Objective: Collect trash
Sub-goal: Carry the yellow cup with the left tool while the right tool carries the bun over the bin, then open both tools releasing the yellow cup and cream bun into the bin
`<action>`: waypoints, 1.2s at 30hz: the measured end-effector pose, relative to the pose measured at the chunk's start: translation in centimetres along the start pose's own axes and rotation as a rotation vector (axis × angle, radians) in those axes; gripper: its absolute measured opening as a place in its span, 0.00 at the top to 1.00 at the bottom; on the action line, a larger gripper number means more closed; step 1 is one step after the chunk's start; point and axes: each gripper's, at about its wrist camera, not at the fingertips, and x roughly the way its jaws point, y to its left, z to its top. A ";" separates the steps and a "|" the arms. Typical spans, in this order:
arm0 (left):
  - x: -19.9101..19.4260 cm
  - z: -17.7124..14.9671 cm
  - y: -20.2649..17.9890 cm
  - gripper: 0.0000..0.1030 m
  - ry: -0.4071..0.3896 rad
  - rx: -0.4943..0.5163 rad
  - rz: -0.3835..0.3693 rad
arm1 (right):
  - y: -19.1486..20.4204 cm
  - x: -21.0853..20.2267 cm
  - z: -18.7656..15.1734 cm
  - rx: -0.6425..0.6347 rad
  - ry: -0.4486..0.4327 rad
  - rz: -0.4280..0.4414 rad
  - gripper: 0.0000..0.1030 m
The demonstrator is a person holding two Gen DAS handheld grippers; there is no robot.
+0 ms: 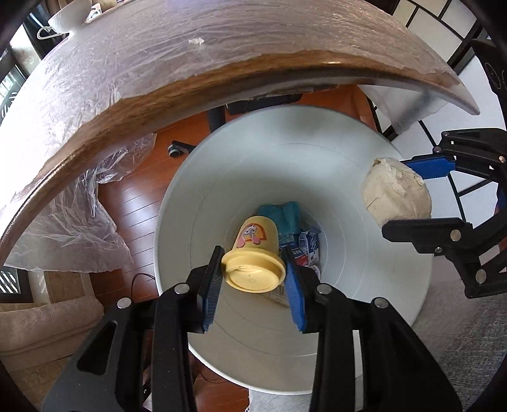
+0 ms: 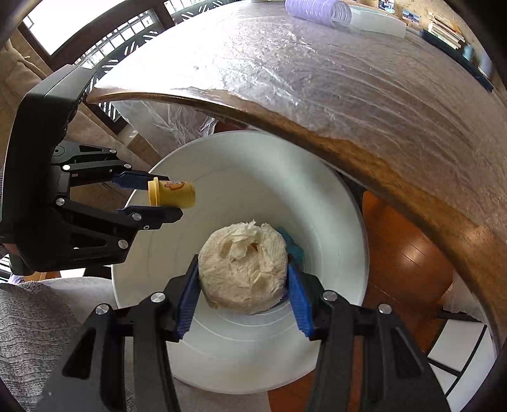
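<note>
A white round trash bin stands on the floor below the table edge. My left gripper is shut on a small yellow lidded tub with a cartoon sticker, held over the bin's mouth. The same tub and the left gripper show at the left in the right wrist view. My right gripper is shut on a crumpled ball of cream tissue paper, also over the bin. That ball and the right gripper show at the right in the left wrist view. Teal paper and a blue-white wrapper lie at the bin's bottom.
A wooden table under clear plastic sheeting curves above the bin. A white cup stands far on it, and a lilac roll lies there too. A plastic bag hangs at the left. Grey fabric lies lower left.
</note>
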 end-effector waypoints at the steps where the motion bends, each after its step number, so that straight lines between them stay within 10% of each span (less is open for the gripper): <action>1: 0.1 -0.1 0.2 0.63 0.002 0.000 0.001 | 0.1 0.1 0.1 -0.001 0.002 -0.001 0.51; 19: 1.3 -0.3 1.2 0.62 0.036 0.012 0.002 | -0.1 2.0 0.5 0.005 0.022 -0.018 0.51; 22: 1.3 -0.7 1.3 0.29 0.029 0.024 0.013 | 0.2 1.8 0.3 0.007 0.008 -0.033 0.29; 29: -5.2 -0.9 2.5 0.22 -0.152 -0.022 0.011 | -1.5 -4.6 1.4 0.087 -0.152 -0.045 0.25; 32: -9.8 0.4 3.1 0.06 -0.291 -0.050 0.003 | -3.4 -5.1 2.5 0.200 -0.097 0.101 0.25; 36: -13.9 2.5 3.4 0.03 -0.377 -0.028 -0.064 | -0.9 -6.7 3.8 0.005 -0.021 0.021 0.05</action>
